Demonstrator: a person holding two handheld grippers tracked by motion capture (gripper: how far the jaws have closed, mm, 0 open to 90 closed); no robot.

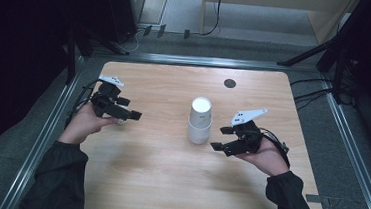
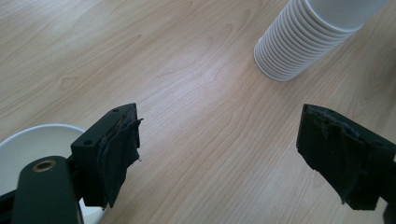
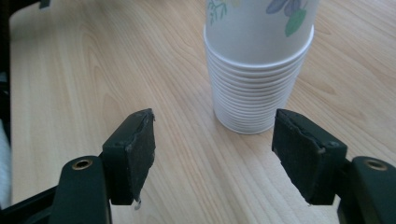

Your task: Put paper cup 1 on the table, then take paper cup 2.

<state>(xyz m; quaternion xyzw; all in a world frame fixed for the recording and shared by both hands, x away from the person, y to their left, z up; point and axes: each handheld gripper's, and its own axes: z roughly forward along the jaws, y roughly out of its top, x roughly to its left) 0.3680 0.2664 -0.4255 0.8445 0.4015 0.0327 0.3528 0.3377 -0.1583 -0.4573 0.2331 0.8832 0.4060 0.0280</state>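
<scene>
A stack of white paper cups (image 1: pixel 200 120) stands mouth-down in the middle of the wooden table (image 1: pixel 167 183). My left gripper (image 1: pixel 130 108) hovers open to the left of it, well apart, pointing at the stack (image 2: pixel 303 37). In the left gripper view the left gripper (image 2: pixel 219 140) has bare wood between its jaws. A white round cup rim (image 2: pixel 32 140) shows under its left jaw. My right gripper (image 1: pixel 220 138) is open just right of the stack. The right gripper (image 3: pixel 215 144) faces the stack (image 3: pixel 257 70), whose top cup carries a flower print.
A dark round grommet (image 1: pixel 230 83) sits in the table near its far edge. Metal rails (image 1: pixel 46 133) and cables (image 1: pixel 314 94) run along the floor beside the table. Bare wood lies in front of the stack.
</scene>
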